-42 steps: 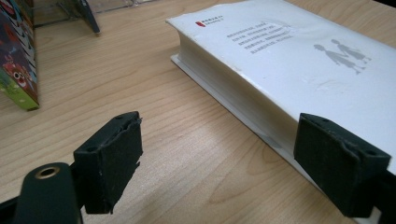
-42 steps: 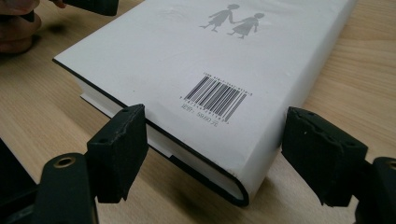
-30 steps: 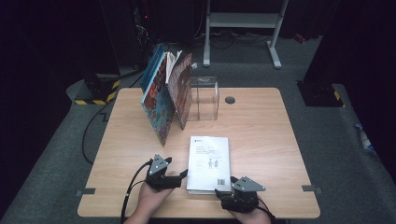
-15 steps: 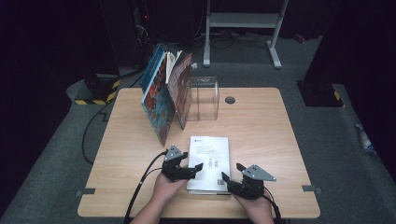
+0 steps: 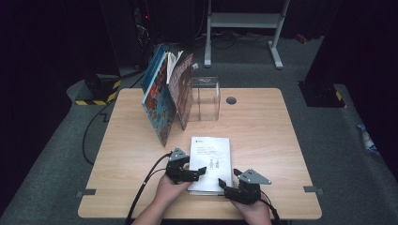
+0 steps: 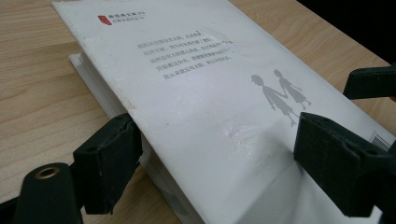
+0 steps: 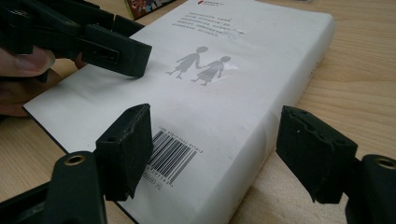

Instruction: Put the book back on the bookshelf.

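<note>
In the high view a white book (image 5: pixel 211 161) is lying flat near the front edge of the wooden table (image 5: pixel 263 136), with the left gripper (image 5: pixel 199 172) and right gripper (image 5: pixel 224 187) at its near corners. In the left gripper view the cover is showing a red logo, grey Chinese lines too small to read, and two figures holding hands; the jaws are standing apart around its edge. In the right gripper view a barcode (image 7: pixel 173 154) is showing, and the jaws are apart around the corner.
</note>
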Tool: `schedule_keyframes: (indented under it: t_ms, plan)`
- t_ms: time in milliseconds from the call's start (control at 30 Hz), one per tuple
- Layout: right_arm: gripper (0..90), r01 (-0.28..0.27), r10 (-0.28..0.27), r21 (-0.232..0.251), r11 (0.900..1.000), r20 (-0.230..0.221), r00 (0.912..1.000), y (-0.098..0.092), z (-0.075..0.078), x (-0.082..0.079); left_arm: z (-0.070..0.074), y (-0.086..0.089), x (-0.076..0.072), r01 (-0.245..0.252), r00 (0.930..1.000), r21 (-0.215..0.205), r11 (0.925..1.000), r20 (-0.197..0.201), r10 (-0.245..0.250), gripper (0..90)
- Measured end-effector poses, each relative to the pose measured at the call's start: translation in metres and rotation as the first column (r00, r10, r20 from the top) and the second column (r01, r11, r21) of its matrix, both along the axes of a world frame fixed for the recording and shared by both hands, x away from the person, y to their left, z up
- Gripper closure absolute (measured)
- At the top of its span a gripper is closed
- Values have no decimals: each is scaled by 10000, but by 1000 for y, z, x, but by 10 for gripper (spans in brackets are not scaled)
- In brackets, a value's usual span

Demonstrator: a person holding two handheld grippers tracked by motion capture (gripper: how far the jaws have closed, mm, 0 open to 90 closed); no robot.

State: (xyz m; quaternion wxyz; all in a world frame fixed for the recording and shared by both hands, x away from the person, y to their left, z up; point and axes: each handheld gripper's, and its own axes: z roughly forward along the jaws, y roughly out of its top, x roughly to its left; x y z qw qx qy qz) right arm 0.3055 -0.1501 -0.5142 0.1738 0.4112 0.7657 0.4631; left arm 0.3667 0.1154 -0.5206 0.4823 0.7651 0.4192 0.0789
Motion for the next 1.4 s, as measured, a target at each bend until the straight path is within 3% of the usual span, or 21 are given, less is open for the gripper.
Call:
schedule_keyframes:
  t_ms: [300,433,633,867,1200,1400]
  plan:
    - [273,19,-19,57,10000,16,10000,0,-1,0,3,0,0,103,9999,220,9997,90,-105,161]
    - [275,31,-31,145,9999,7,10000,0,-2,0,5,1,-2,172,9988,378,9991,457,-190,192]
    - [277,57,-58,178,9998,6,10000,1,-3,0,4,3,0,171,9998,217,9996,104,-173,200]
    - [278,39,-39,231,9997,-28,10000,0,-3,0,1,3,5,217,9996,208,9995,161,-220,149]
    - [278,19,-19,219,9998,-18,10000,0,-3,0,-2,2,12,434,9983,-218,9988,-391,-442,141]
    - [285,16,-15,247,9997,-33,10000,0,-3,0,1,2,9,381,9992,42,9993,-148,-381,165]
